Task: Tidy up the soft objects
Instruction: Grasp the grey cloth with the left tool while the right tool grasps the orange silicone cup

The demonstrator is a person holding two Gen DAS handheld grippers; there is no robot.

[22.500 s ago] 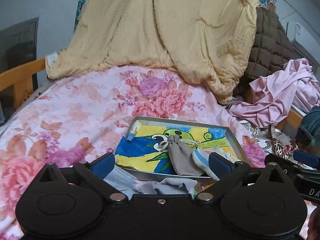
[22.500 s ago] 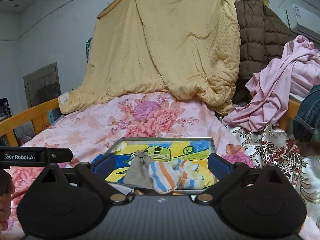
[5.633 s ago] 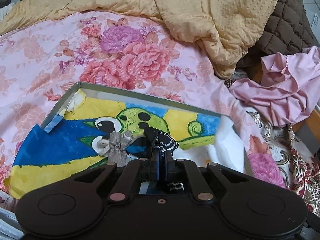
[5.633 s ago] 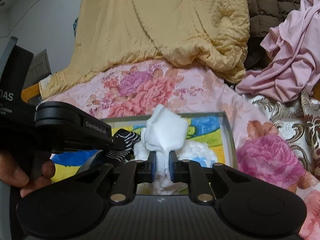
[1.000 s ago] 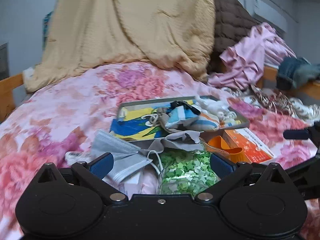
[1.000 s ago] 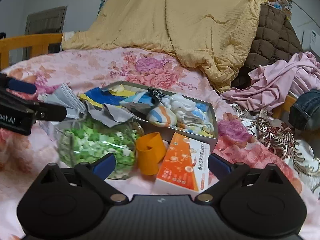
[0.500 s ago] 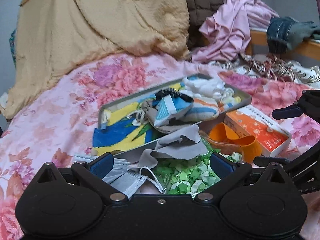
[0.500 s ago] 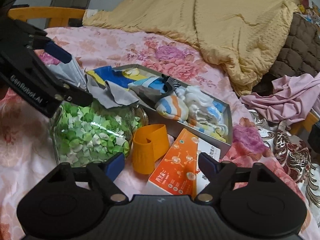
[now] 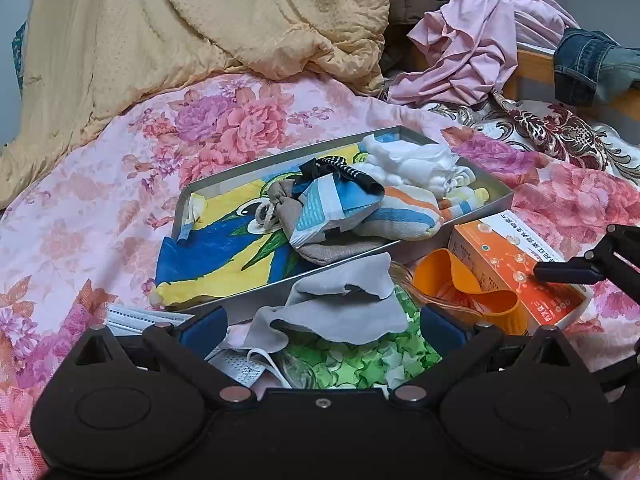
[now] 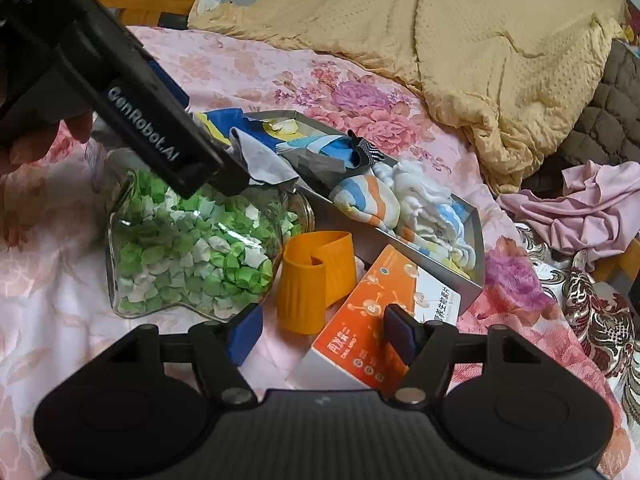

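A metal tray (image 9: 502, 199) with a cartoon lining lies on the flowered bed and holds a grey drawstring pouch (image 9: 286, 210), a striped sock (image 9: 404, 212), white socks (image 9: 412, 162) and a black patterned sock (image 9: 344, 172). A grey cloth (image 9: 340, 308) lies on a jar of green paper stars (image 10: 188, 248). My left gripper (image 9: 322, 322) is open, just above the grey cloth. My right gripper (image 10: 320, 334) is open over an orange silicone cup (image 10: 316, 276) and an orange box (image 10: 372, 340).
A face mask (image 9: 236, 364) lies at the jar's left. A yellow quilt (image 9: 180, 28), a brown quilted cover (image 10: 608, 120), pink clothes (image 9: 472, 44) and jeans (image 9: 588, 64) pile up at the back. A wooden bed rail (image 10: 140, 4) runs along the far left.
Both grippers have moved forward and down toward the jar and the orange items. The right gripper's jaws have narrowed. Earlier, they put socks into the tray.
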